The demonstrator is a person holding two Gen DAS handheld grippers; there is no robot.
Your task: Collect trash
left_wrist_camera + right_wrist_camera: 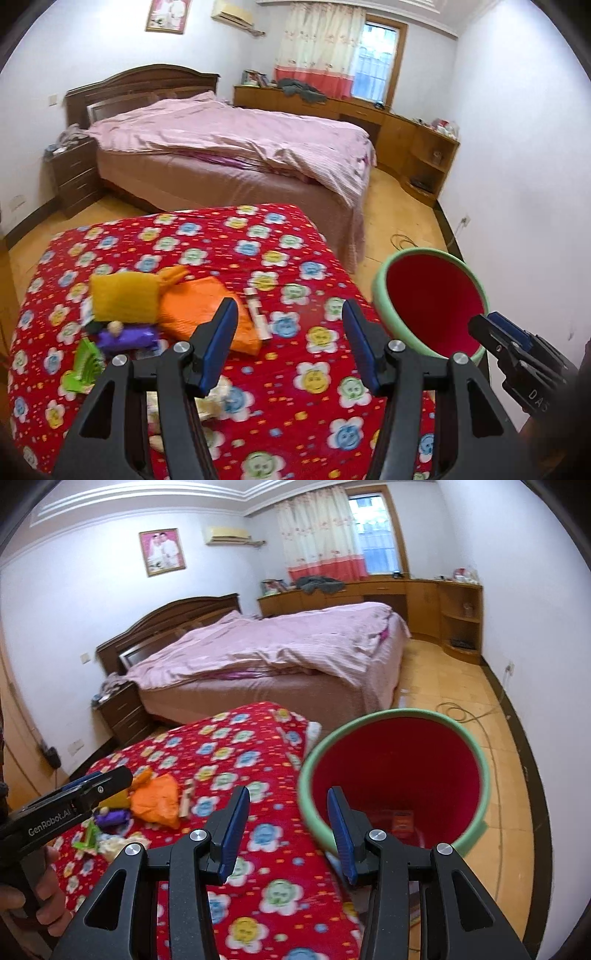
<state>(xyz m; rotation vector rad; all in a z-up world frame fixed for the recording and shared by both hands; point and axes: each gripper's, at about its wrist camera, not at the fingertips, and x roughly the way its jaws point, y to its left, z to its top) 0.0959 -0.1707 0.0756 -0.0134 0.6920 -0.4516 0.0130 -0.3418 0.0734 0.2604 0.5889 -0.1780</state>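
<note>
Trash lies on a table under a red flowered cloth point(280, 266): a yellow pad point(123, 297), an orange bag point(207, 306), a purple wrapper point(125, 336), a green piece point(86, 365), a white tube point(258, 314) and crumpled tissue point(218, 398). My left gripper point(290, 343) hangs open over the cloth, just right of the pile, with nothing between its fingers. A bin, red inside with a green rim point(480, 760), stands off the table's right edge. My right gripper point(288, 834) is open and empty above the table edge and the bin's near rim. The orange bag point(157, 801) also shows there.
A bed with a pink quilt point(236, 140) stands behind the table, a dark nightstand point(74, 177) to its left. Wooden cabinets point(417, 147) line the far wall. A cable point(458, 712) lies on the tiled floor beyond the bin. A hand point(48, 904) holds the left gripper's handle.
</note>
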